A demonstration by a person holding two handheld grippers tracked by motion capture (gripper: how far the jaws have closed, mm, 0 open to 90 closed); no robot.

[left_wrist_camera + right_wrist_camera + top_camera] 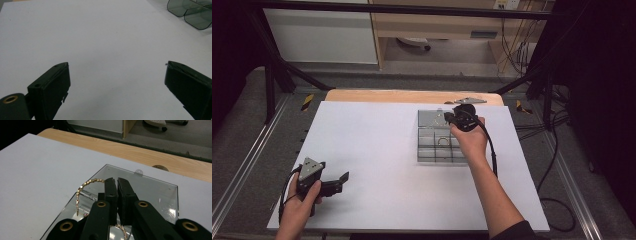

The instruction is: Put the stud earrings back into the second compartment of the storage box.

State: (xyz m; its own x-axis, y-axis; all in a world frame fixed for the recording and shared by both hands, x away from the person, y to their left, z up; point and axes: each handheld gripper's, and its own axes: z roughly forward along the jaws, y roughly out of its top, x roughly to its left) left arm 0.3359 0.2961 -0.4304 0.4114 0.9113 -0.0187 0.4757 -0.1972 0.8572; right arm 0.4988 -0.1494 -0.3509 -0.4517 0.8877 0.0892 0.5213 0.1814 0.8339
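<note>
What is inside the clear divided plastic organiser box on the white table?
The clear divided plastic organiser box holds a gold ring-like item in a middle compartment. The right gripper grips a gold bead chain above it. The hand covers the right-side compartments.

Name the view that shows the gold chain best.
The right gripper view: the gold chain arcs out clearly, link by link, beside the closed right tool, above the clear box. The high view shows at most a faint glint by that tool. The left gripper view shows box corners without the chain.
</note>
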